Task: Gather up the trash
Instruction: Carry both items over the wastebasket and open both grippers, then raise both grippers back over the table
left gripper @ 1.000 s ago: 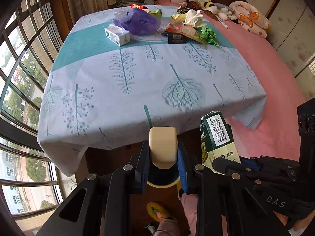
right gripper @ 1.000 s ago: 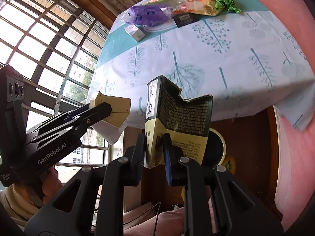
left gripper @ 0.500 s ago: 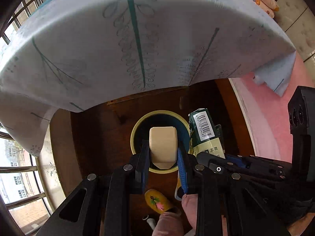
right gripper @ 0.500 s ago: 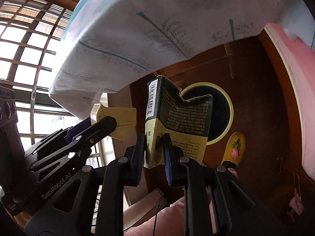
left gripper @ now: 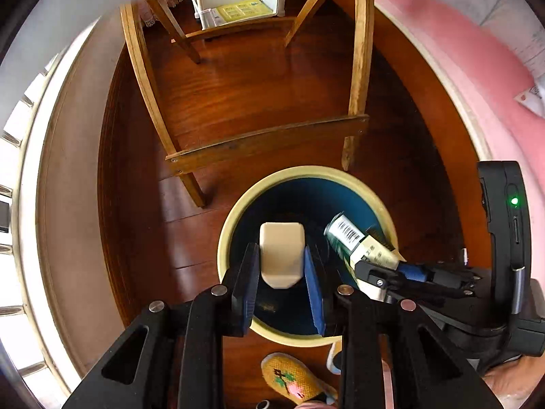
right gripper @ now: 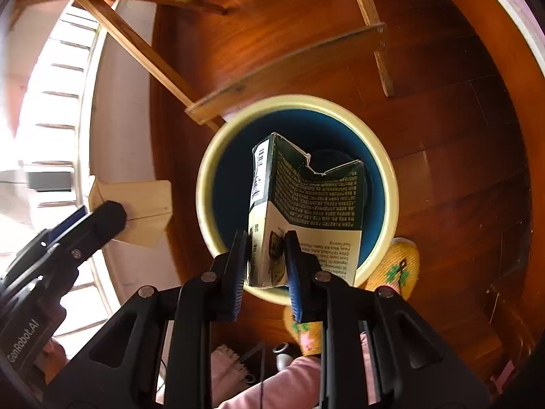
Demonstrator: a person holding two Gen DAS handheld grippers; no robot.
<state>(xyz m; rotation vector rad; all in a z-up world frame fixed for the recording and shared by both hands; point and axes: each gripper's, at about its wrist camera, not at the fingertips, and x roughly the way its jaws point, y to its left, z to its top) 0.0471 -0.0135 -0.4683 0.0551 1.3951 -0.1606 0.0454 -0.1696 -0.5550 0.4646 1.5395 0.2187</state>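
The right gripper [right gripper: 265,238], its jaws opening, has the torn green carton [right gripper: 306,201] between them above the cream-rimmed blue bin [right gripper: 388,184]; the left gripper [right gripper: 112,218] grips a beige box [right gripper: 143,211] beside the bin's left rim.

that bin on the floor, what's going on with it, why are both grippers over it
A person is throwing trash away. The left hand-held gripper holds a small cream box over the yellow-rimmed bin, which has a dark blue inside. The right hand-held gripper carries a torn green and cream carton above the same bin, and its jaws are opening, with the carton between the pads. Neither piece has dropped in yet. A yellow slipper shows beside the bin.
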